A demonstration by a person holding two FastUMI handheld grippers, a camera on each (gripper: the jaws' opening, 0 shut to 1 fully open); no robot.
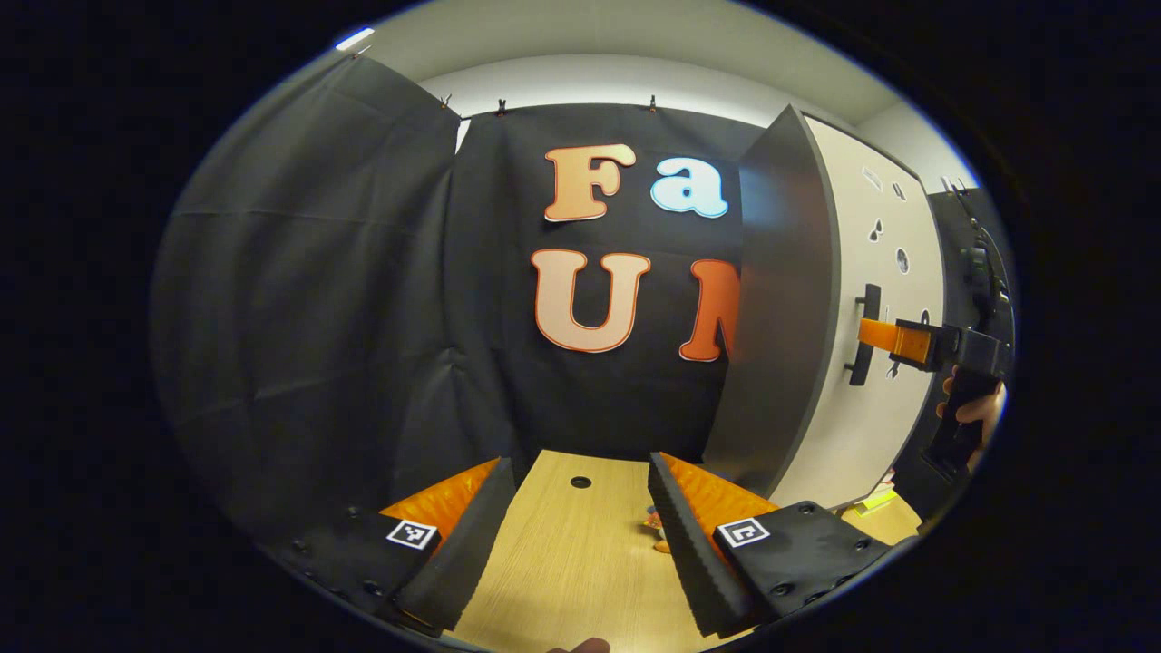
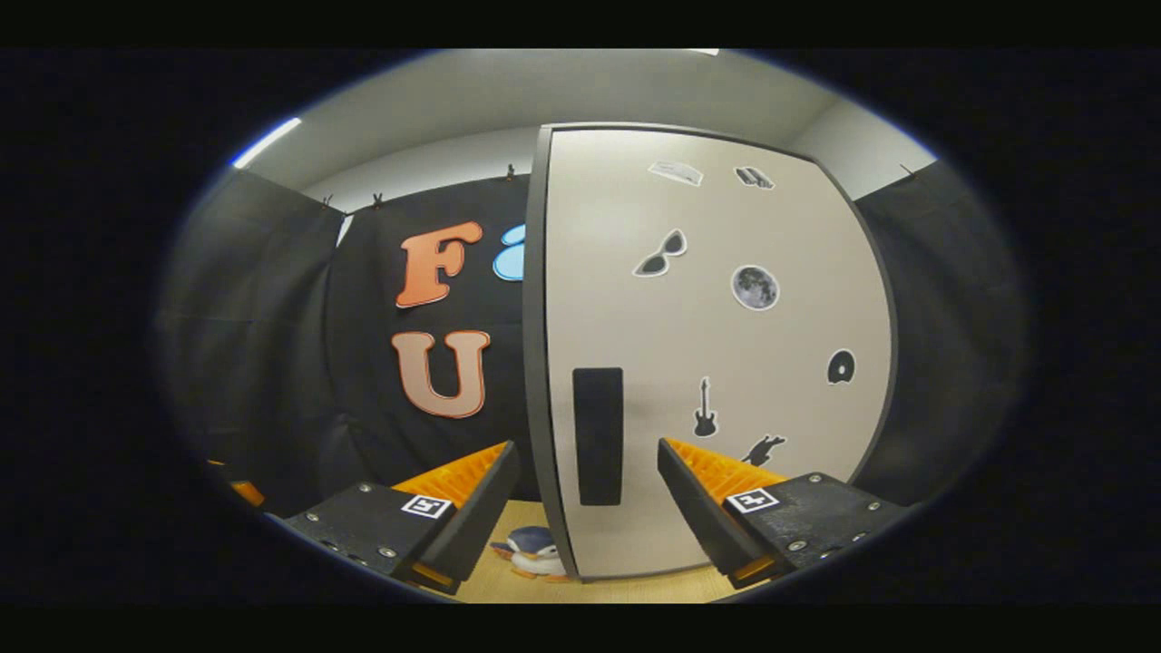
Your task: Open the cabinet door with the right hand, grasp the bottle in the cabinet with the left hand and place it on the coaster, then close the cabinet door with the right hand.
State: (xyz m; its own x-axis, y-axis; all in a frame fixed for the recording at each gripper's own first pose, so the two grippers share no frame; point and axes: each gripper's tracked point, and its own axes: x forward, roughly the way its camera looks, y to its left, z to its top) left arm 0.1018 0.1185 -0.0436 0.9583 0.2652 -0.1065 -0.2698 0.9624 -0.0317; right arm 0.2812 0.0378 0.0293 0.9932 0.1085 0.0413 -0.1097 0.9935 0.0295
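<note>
None of the steps look done: cabinet door [image 2: 707, 354] seems shut, right tongs [image 2: 588, 494] apart, facing its handle [image 2: 599, 435], left tongs [image 1: 580, 526] apart over the surface [image 1: 571, 562], bottle presumably inside.

I see a wooden table [image 1: 580, 553] at bottom centre, and what looks like a penguin figure [image 2: 532, 550] at lower left of the right gripper view.

Booth dim. Ceiling light strip [image 1: 354, 38] glows upper left; pale band along the ceiling. Cabinet door [image 2: 717, 363] evenly lit, no glare. Fisheye bends edges; right gripper view softer, rim blurred.
</note>
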